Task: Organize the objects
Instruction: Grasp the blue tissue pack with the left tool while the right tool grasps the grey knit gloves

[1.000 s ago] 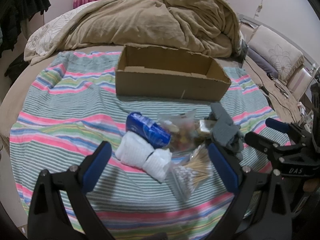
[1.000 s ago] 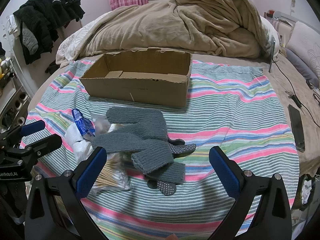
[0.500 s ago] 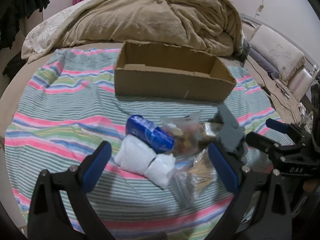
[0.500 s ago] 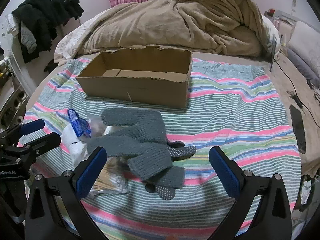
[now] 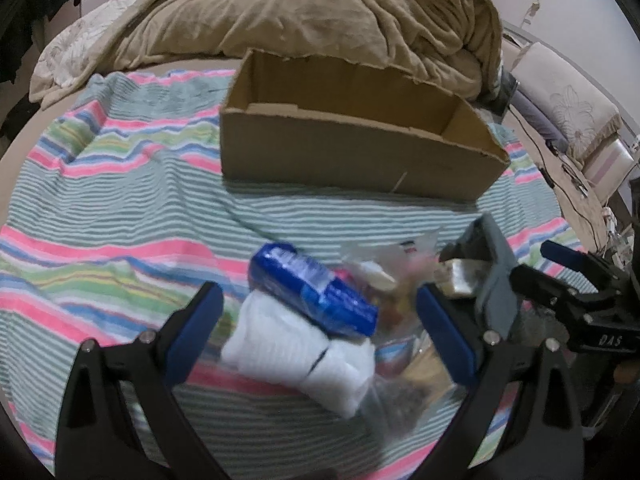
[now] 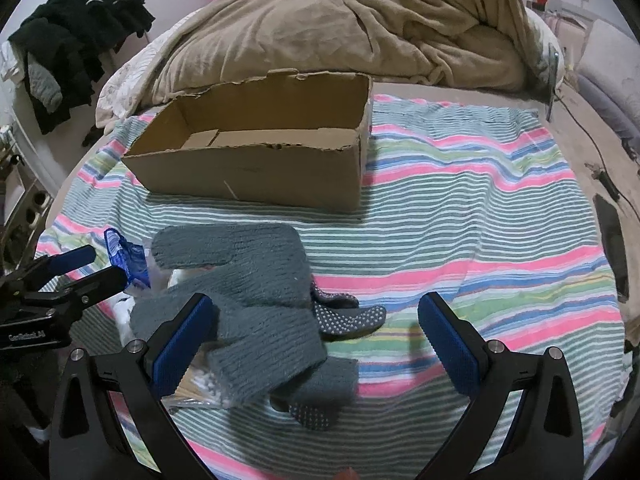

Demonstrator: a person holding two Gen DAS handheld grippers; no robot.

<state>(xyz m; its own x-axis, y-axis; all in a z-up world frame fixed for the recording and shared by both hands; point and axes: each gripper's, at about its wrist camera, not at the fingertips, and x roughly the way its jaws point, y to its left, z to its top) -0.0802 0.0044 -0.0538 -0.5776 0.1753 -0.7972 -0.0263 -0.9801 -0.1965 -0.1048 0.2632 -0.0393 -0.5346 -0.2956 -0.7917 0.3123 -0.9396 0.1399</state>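
An open cardboard box (image 5: 352, 152) stands on the striped blanket (image 5: 100, 208); it also shows in the right wrist view (image 6: 260, 164). In front of it lies a pile: a blue packet (image 5: 312, 288) on white rolled cloth (image 5: 296, 356), clear bags of small items (image 5: 392, 280), and grey socks (image 6: 256, 292). My left gripper (image 5: 320, 332) is open, its fingers either side of the blue packet and white cloth. My right gripper (image 6: 316, 336) is open over the grey socks. Each gripper shows at the edge of the other's view.
A heaped tan duvet (image 5: 304, 8) lies behind the box. Pillows (image 5: 568, 96) and cables lie at the right. Dark clothes (image 6: 76, 40) hang at the far left. A dark phone (image 6: 612, 240) lies on the bed's right edge.
Both grippers have moved forward and lower toward the pile, so the objects now sit between their fingers. Nothing has been grasped or shifted.
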